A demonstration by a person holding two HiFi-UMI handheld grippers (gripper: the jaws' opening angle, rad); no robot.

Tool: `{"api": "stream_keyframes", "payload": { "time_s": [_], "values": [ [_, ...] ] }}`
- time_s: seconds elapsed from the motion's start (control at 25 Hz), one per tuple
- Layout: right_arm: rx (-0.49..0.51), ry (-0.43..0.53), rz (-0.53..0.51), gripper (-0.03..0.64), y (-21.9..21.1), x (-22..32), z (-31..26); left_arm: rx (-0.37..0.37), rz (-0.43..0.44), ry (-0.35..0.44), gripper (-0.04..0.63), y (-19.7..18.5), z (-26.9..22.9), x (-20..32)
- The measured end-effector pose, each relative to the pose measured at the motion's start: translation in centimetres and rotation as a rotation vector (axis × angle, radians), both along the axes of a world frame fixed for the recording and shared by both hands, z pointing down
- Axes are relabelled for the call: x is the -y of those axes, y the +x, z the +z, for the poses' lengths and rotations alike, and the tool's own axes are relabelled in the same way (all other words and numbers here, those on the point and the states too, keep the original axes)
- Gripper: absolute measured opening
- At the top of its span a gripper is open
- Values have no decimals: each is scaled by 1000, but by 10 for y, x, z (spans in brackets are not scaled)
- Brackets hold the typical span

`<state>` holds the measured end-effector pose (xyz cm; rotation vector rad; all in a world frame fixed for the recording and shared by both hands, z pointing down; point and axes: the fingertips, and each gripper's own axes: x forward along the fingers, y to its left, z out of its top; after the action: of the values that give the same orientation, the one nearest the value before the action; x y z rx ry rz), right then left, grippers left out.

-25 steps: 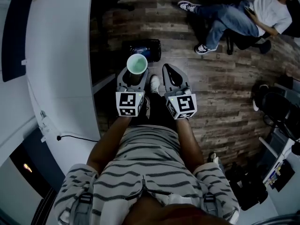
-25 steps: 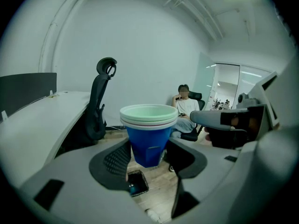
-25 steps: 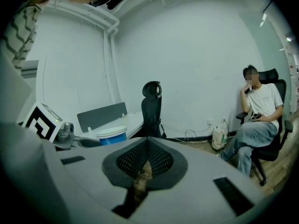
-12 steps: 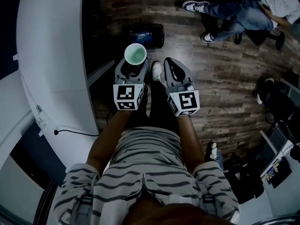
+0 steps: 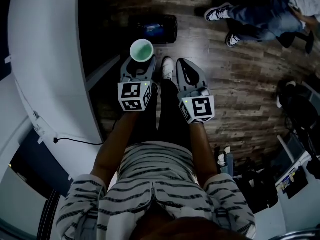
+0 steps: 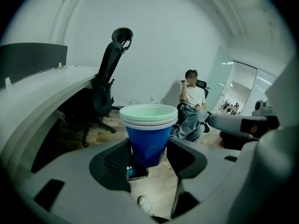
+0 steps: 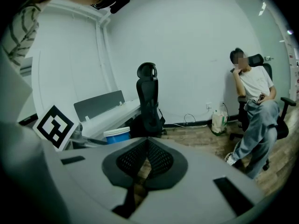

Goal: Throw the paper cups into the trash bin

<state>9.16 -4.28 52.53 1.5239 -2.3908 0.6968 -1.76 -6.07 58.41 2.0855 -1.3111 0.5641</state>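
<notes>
Carry step. L gripper (image 6: 148,157) clamped on stacked blue paper cups w/ white rims (image 6: 148,141), upright, near dark open-top floor bin (image 5: 152,28). R gripper (image 7: 145,149) closed, empty. Next: centre cups over bin, release.

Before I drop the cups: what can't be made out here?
Trash bin: head view, too dark to read its contents.
Same bin, left gripper view: mostly hidden behind the paper cups and the left gripper.
Cup count: nested rims, exact number unclear.
</notes>
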Motion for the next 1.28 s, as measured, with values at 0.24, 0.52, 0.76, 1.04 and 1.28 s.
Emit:
{"api": "stream_keyframes", "payload": {
  "time_s": [0.24, 0.52, 0.76, 1.04, 1.28],
  "values": [
    [0, -20, 10, 17, 1, 0, 22, -28, -25, -77, 256, 1, 42, 0],
    [3, -42, 11, 17, 3, -2, 44, -66, -38, -171, 256, 9, 92, 4],
    [4, -66, 21, 17, 16, 1, 68, -31, -62, -232, 256, 15, 138, 11],
    [24, -112, 38, 17, 23, 2, 94, -20, -78, -281, 256, 18, 179, 22],
    [29, -141, 37, 17, 21, 0, 103, -4, -63, -313, 256, 23, 208, 31]
  ]
}}
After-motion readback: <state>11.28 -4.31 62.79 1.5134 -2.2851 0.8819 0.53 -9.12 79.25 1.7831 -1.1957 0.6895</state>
